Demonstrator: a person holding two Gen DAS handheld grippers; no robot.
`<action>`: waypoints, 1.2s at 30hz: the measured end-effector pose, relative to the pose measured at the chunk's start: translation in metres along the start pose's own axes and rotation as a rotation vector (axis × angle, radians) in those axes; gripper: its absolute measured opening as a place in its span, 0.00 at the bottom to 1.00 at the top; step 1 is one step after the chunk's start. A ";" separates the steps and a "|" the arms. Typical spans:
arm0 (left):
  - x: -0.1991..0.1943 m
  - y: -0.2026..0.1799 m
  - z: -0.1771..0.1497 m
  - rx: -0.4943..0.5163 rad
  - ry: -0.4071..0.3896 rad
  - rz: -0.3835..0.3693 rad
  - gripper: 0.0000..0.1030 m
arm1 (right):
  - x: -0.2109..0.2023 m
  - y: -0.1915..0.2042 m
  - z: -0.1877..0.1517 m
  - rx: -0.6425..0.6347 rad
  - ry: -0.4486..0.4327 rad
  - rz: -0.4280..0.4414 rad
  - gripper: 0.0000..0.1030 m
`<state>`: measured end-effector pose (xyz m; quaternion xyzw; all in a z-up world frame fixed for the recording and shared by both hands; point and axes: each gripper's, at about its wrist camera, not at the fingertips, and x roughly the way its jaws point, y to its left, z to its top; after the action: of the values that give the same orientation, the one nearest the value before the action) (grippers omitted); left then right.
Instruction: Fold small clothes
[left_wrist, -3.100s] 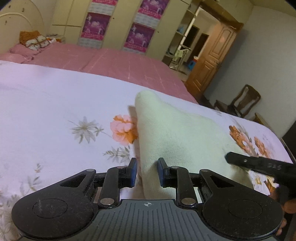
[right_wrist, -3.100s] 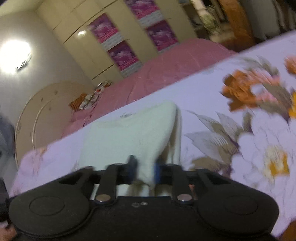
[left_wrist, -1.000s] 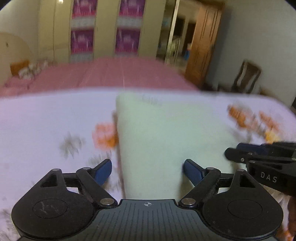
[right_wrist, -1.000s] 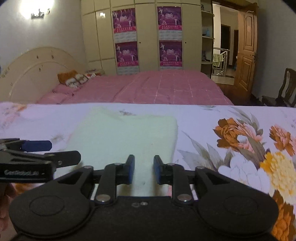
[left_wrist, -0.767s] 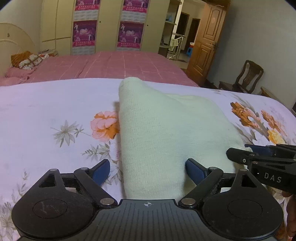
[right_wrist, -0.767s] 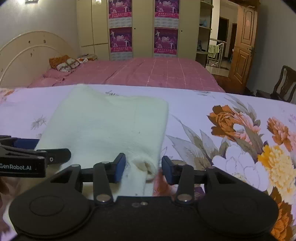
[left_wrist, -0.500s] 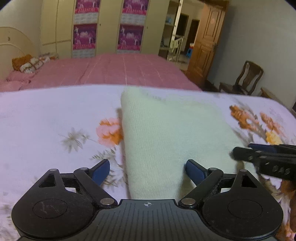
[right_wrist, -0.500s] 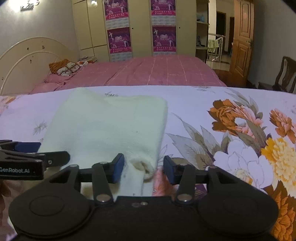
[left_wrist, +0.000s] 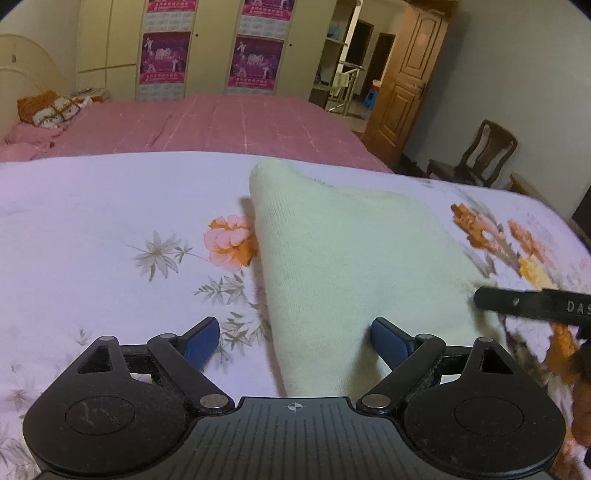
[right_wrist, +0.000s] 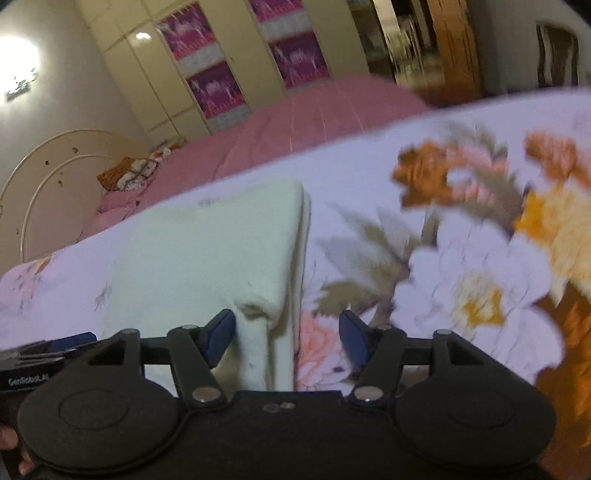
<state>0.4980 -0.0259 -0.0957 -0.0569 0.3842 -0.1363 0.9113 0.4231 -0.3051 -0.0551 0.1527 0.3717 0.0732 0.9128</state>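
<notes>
A bed with a floral sheet (left_wrist: 110, 206) is filling the lower half of both views, with a second bed under a pink cover (left_wrist: 207, 125) lying beyond it in the upper middle. The cream knitted garment (left_wrist: 351, 258) is lying flat on the floral sheet, already doubled over, running from the centre of the left wrist view down to its lower edge; in the right wrist view its layered edge (right_wrist: 295, 258) is showing at centre. The left tongs (left_wrist: 291, 341) are standing wide, their jaws straddling the garment's near left edge without pressing it. The right tongs (right_wrist: 288, 334) are opening, the folded near corner lying between the jaws but no longer pinched. Judged from this, a fold is just being released and laid down. The next move is probably calling for both tongs to take fresh holds on one end of the garment and carry it over for a further fold, keeping the layers aligned so the loose corner is not slipping.
</notes>
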 end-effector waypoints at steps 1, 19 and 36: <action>0.001 0.002 0.001 -0.018 0.001 -0.016 0.85 | 0.002 -0.003 0.000 0.025 0.013 0.040 0.58; 0.036 0.029 0.006 -0.255 0.098 -0.280 0.73 | 0.030 -0.007 -0.001 0.007 0.092 0.222 0.40; 0.046 0.006 0.008 -0.170 0.080 -0.221 0.58 | 0.048 0.009 0.004 0.004 0.060 0.134 0.41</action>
<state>0.5364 -0.0335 -0.1229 -0.1703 0.4220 -0.2049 0.8665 0.4600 -0.2855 -0.0801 0.1768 0.3878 0.1381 0.8940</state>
